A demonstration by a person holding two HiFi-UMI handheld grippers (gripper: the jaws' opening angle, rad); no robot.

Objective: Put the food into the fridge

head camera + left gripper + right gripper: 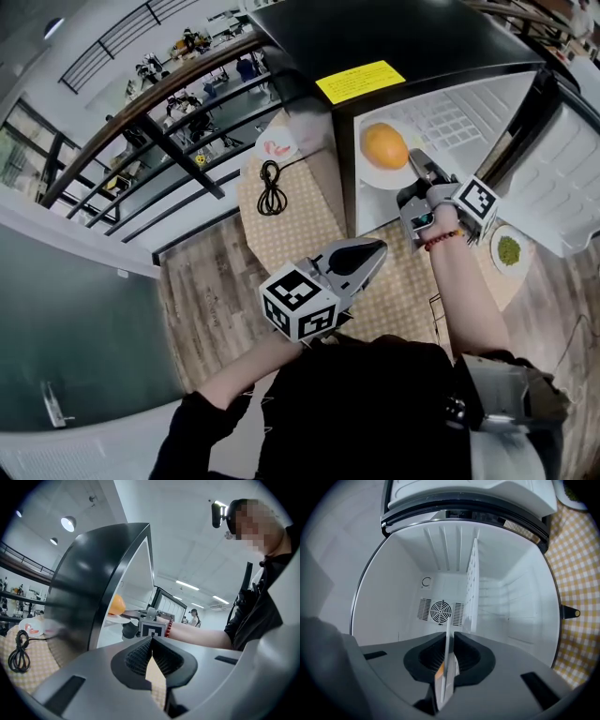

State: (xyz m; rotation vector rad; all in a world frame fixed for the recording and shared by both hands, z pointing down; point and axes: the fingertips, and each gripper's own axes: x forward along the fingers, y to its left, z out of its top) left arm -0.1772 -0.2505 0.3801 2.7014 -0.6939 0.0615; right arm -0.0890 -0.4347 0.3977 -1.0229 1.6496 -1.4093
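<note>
An orange (384, 145) lies on a white plate (375, 178) that my right gripper (419, 169) holds by its near rim, jaws shut on it, inside the open fridge (450, 122). In the right gripper view the plate's rim (448, 667) runs edge-on between the pads of the right gripper (449, 644), facing the fridge's back wall (440, 588) with its fan. My left gripper (375, 251) hovers shut and empty over the checked tablecloth. The left gripper view shows the left gripper (151, 641), with its pads closed together, and the orange (117, 605) beyond.
A white wire shelf (472, 588) stands in the fridge. The fridge door (572, 178) is swung open at right. A plate of green food (507, 250) sits on the table beside the fridge. A coiled black cable (272, 187) and a small dish (276, 145) lie left of it.
</note>
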